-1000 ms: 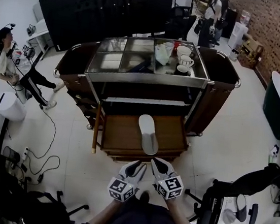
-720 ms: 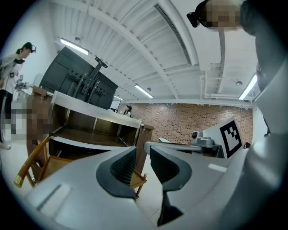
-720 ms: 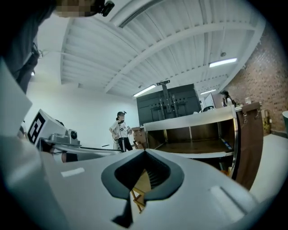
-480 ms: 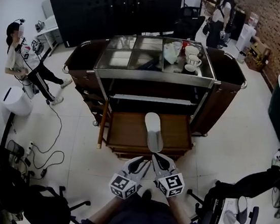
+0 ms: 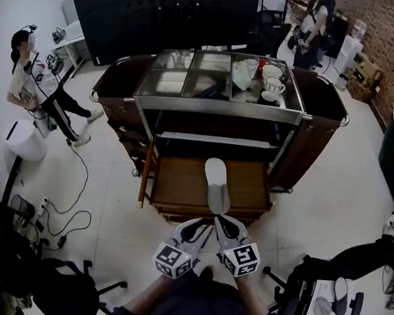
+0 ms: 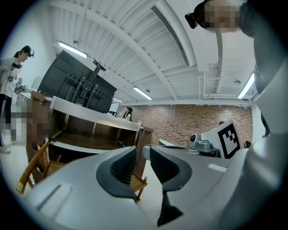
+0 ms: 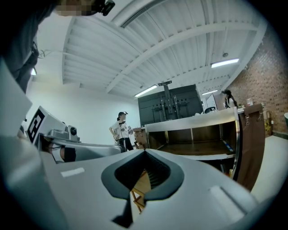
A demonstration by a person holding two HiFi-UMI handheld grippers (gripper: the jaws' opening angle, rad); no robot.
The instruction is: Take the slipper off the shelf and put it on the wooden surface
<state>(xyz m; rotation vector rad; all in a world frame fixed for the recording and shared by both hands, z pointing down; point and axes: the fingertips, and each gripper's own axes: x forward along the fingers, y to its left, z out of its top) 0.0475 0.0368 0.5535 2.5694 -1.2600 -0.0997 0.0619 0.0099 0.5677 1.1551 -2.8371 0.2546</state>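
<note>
A pale grey slipper (image 5: pixel 214 184) lies lengthwise on the low wooden surface (image 5: pixel 179 183) of the service cart, below the metal shelf (image 5: pixel 214 139). Both grippers hover side by side just in front of the wooden surface, close to my body. The left gripper (image 5: pixel 197 225) points at the slipper's near end, its jaws a narrow gap apart with nothing between them (image 6: pixel 139 150). The right gripper (image 5: pixel 223 223) is shut and empty, its tips meeting (image 7: pixel 144 152). Neither touches the slipper.
The cart top (image 5: pixel 193 80) carries cups (image 5: pixel 271 84) at its right end. Brown side bags (image 5: pixel 320 126) flank the cart. A person (image 5: pixel 31 81) stands far left, another at the back right (image 5: pixel 317 18). Cables (image 5: pixel 59 221) and a chair base (image 5: pixel 311 276) lie on the floor.
The head view shifted a little over the first half second, then held. The slipper stays on the wooden surface and both grippers keep their places.
</note>
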